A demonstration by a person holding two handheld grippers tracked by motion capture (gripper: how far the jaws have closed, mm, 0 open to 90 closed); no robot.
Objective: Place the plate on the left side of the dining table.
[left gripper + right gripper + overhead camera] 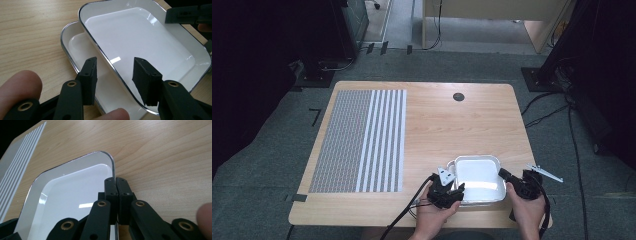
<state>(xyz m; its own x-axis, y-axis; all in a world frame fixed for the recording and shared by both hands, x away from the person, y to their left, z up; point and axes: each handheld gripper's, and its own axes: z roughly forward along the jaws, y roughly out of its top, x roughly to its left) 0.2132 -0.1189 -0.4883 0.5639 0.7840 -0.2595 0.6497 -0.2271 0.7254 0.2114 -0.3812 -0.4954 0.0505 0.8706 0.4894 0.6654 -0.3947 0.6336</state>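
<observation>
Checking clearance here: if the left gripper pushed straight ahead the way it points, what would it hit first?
Probably the upper white tray's near rim, which runs between the left gripper's open jaws.

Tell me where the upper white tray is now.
In the high view, the upper white tray sits near the table's front right, between both grippers, askew on a lower tray.

Around your work: table, mat, floor.
You have a light wooden table (437, 125) bearing a grey-and-white striped mat (362, 142) and a small dark round spot (458, 96), possibly a grommet; black cables (579, 165) cross grey carpet.
</observation>
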